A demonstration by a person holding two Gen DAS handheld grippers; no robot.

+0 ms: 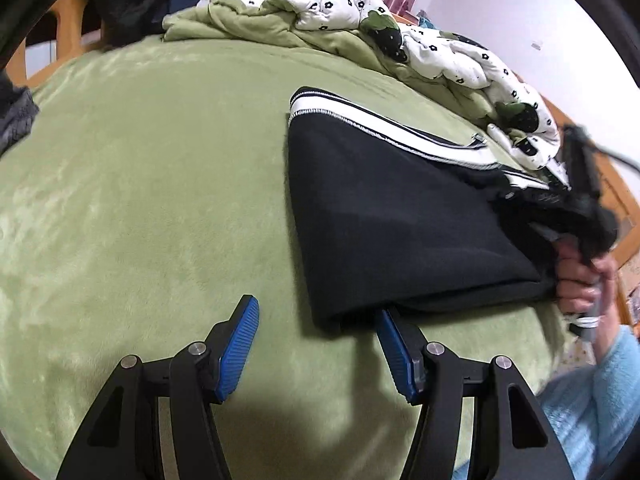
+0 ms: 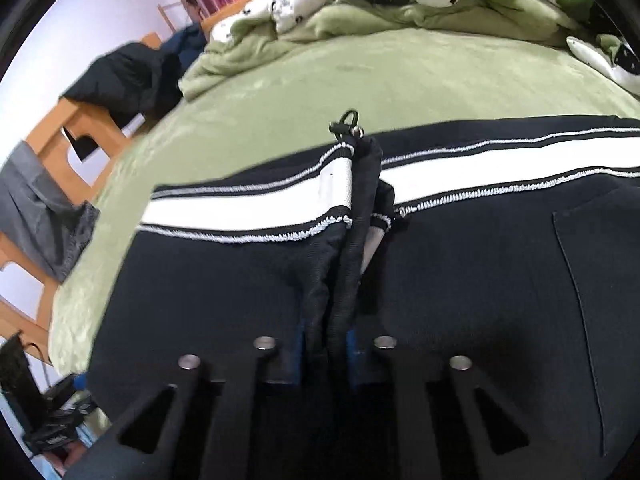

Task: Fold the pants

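A: Noting positions. The pants, black with a white side stripe, lie folded on the green blanket, toward the bed's far-right part in the left wrist view, just short of the rumpled floral quilt.

B: And the grippers?

A: The left gripper stands about half open over bare blanket, holding nothing. Its right blue pad sits at the near folded edge of the pants, tip tucked just under the cloth; the other pad is clear of it. The right gripper is clamped down on a gathered ridge of black fabric, the pads nearly hidden by it. In the left view the person's hand grips that tool's handle at the pants' right end, blue fleece sleeve below.

B: So which step, would you say?

A: My reading: the right side has its pinch and the left has yet to take the matching corner before the next fold.

B: How to do it well?

A: I'd get both left pads across the whole edge, all layers, before closing. One pad under and one off to the side would catch nothing or just the bottom layer. Then lift both ends level so the stripe stays straight. The small metal drawcord tip near the pinch could snag; worth watching.

B: Anything unclear?

A: How many layers the right pinch holds. Can't tell.
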